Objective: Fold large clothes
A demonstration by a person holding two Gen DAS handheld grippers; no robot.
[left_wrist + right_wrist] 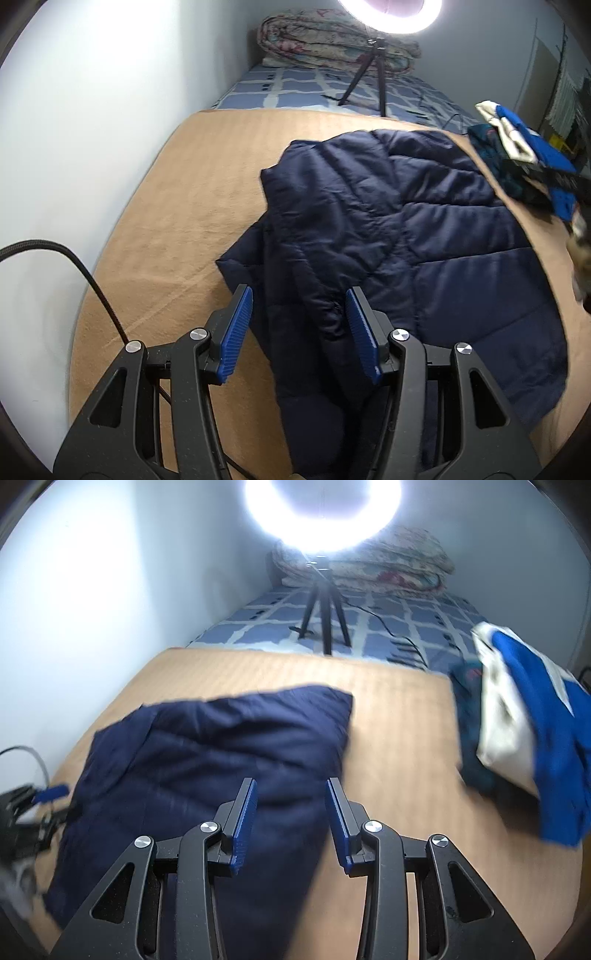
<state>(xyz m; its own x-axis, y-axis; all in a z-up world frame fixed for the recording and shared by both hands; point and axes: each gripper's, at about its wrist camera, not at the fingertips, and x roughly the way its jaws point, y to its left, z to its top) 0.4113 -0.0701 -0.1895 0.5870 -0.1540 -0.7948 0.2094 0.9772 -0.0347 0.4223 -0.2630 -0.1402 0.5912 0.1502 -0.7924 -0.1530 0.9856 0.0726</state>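
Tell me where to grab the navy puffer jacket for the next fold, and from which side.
Probably take the navy puffer jacket by the loose flap at its left edge, just ahead of the left gripper. That edge lies free on the tan blanket, so come in low from the left with open jaws.

A navy quilted puffer jacket lies partly folded and rumpled on a tan blanket spread over the bed. One stitched panel is doubled over the rest, and a loose flap trails toward the near edge.
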